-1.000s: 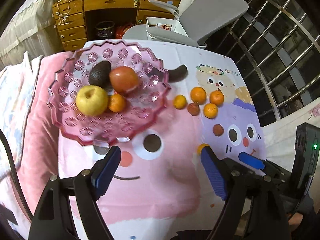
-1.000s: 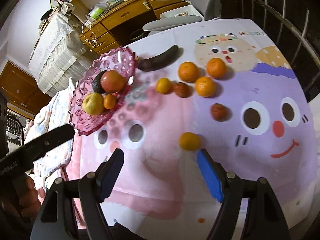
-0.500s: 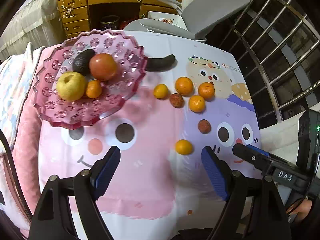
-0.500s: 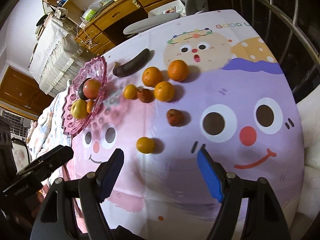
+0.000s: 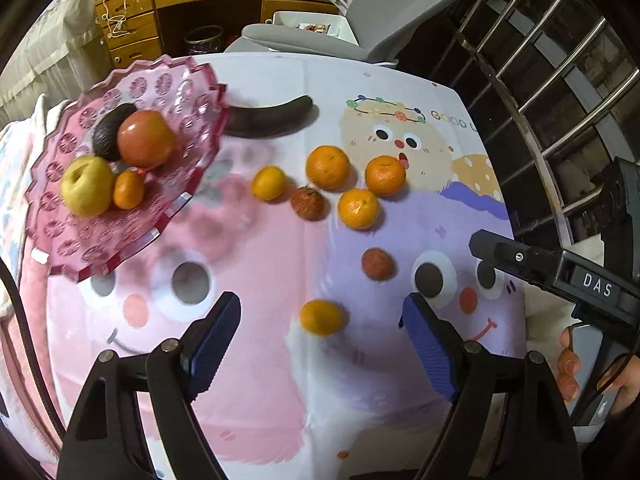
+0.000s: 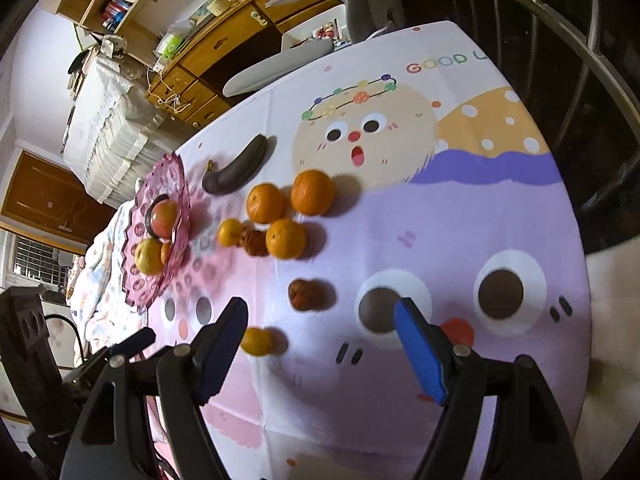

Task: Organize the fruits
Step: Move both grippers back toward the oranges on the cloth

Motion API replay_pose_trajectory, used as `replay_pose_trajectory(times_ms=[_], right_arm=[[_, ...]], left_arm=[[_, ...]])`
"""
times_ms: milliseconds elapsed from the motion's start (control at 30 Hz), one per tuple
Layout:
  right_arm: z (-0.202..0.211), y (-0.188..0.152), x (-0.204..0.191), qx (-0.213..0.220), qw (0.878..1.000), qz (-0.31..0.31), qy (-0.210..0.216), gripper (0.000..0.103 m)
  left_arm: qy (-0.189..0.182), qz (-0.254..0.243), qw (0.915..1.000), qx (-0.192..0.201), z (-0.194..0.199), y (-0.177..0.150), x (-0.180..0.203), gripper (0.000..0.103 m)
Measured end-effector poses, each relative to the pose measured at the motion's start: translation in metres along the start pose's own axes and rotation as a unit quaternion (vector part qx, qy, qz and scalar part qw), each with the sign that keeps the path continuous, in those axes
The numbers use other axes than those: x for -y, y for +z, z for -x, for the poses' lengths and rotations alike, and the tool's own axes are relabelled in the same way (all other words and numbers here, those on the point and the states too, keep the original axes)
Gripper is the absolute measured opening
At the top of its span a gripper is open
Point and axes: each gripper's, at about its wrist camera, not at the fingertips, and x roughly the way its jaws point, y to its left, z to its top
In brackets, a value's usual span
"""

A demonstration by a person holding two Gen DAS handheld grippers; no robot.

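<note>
avocado (image 5: 109,133): partly hidden behind the tomato (image 5: 146,139)
banana (image 5: 269,119): left end hidden behind the bowl (image 5: 100,240) rim
tablecloth lettering (image 5: 450,120): cut off at right

Fruit count, both wrist views

In pink bowl (image 5: 100,256): 1 yellow apple (image 5: 87,185), 1 red tomato (image 5: 146,139), 1 avocado (image 5: 107,135), 1 small orange (image 5: 128,189). On tablecloth (image 5: 256,392): 5 oranges, nearest (image 5: 321,317) between the left gripper's fingers; 2 brown fruits (image 5: 378,264); 1 dark banana (image 5: 272,119).
</note>
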Motion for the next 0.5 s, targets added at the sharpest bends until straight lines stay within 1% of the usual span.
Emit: replay_pose_trajectory(times_ms=[333,500], right_arm=[[-0.027,0.036,0.015,-0.010,1.000,-0.006,0.024,0.076],[-0.042,0.051,0.015,-0.015,0.999,0.000,0.035,0.076]], left_arm=[[-0.010,0.015,0.9998,0.010,-0.047,0.030,0.024,0.082],[-0.013,0.020,0.9996,0.014,-0.071,0.042,0.029,0.082]])
